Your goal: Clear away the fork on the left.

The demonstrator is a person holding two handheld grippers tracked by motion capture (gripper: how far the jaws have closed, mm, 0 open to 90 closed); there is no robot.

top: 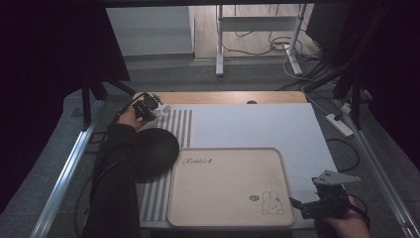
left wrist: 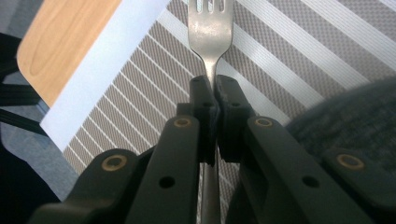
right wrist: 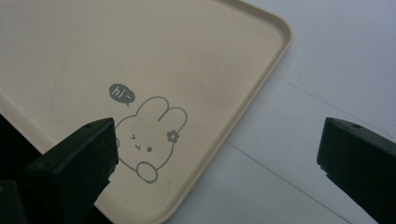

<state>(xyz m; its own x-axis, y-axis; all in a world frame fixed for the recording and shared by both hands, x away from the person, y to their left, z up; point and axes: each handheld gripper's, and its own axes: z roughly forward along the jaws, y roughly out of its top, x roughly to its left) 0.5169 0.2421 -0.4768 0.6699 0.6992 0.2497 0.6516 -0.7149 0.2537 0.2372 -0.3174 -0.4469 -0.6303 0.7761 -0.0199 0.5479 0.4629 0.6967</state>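
Observation:
My left gripper (top: 154, 110) reaches to the table's far left corner and is shut on a metal fork (left wrist: 210, 32) by the neck of its handle. The fork's tines point away from me over the striped mat (left wrist: 140, 93). In the high view the fork (top: 164, 110) shows as a small bright glint at the gripper's tip. My right gripper (top: 298, 204) hovers at the near right with its jaws wide apart and nothing between them. It sits over the right edge of a beige tray (top: 218, 183) with a rabbit drawing (right wrist: 149, 140).
A dark round plate (top: 156, 151) lies on the striped mat just left of the tray, under the left forearm. A white sheet (top: 257, 124) covers the table's middle and right. A wooden strip (top: 223, 97) runs along the far edge.

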